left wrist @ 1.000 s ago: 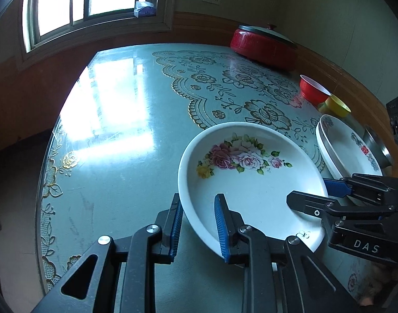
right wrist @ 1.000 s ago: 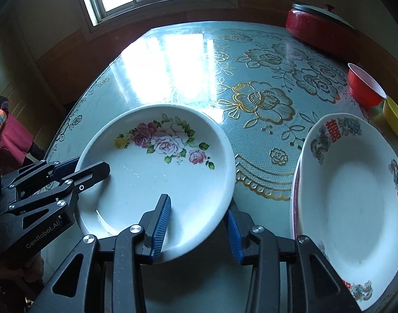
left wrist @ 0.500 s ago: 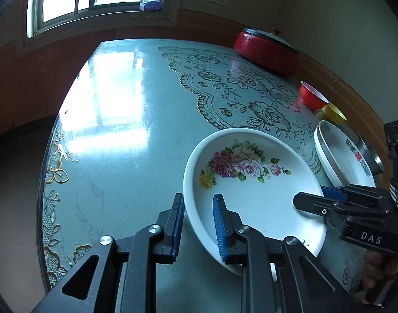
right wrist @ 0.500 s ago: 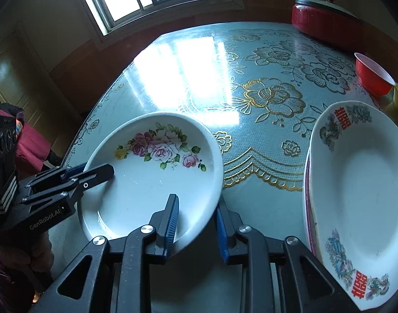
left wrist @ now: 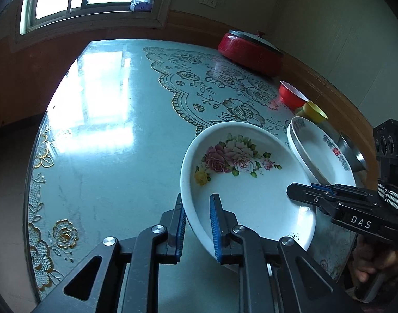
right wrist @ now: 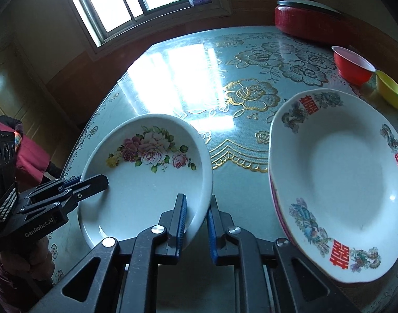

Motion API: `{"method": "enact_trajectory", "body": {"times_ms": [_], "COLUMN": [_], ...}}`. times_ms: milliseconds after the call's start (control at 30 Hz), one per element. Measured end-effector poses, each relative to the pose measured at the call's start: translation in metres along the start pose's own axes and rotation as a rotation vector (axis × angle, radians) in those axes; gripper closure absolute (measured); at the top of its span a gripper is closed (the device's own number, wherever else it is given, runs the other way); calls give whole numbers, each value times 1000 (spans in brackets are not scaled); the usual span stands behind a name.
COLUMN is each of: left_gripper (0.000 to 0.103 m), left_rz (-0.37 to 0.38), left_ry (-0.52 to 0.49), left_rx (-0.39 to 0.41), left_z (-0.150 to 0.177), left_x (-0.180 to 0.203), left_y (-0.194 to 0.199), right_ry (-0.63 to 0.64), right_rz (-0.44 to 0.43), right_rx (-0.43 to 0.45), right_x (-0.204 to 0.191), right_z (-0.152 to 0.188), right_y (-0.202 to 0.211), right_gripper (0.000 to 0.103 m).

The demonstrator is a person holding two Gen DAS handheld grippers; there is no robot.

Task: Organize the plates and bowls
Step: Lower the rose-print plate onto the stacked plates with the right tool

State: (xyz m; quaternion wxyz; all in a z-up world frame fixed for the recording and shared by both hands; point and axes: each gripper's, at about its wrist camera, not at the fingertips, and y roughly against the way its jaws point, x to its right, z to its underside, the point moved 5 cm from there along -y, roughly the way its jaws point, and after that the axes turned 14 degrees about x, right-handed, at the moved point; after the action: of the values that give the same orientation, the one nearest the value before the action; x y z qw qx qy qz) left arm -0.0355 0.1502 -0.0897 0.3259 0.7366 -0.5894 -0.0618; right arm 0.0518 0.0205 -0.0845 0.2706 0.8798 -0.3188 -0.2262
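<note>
Right tongs (right wrist: 196, 210) and left tongs (right wrist: 94, 182) clamp rose plate (right wrist: 146, 177) rim.

Tilted white rose-patterned plate (left wrist: 251, 182)

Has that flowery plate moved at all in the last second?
Yes. The rose plate, rim gripped on both sides, has shifted toward the stacked plates; the tablecloth gap narrowed.

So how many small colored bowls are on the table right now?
2. A red bowl stands at the table's far right edge, below the red lidded pot. A yellow bowl sits right beside it, nearer the stacked plates. Others may be hidden out of frame.
</note>
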Motion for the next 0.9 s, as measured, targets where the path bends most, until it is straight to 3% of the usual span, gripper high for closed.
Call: {"method": "enact_trajectory", "body": {"times_ms": [167,500,900], "left_gripper": [86,86,86], "left_rz": [51,123,234], "left_ry": [24,-67,-185], "left_rx": [13,55,46], "left_z": [-3,-24,-49], "left_x": [11,54,130], "left_y": [8,14,-21], "right_ry": [-33,-114,-209], "right_rz": [4,48,197], "right_rx": [33,118,199], "right_x": [6,30,92], "right_z": [1,-4,-23], "right_y": [17,59,101], "right_gripper": [89,89,89]}}
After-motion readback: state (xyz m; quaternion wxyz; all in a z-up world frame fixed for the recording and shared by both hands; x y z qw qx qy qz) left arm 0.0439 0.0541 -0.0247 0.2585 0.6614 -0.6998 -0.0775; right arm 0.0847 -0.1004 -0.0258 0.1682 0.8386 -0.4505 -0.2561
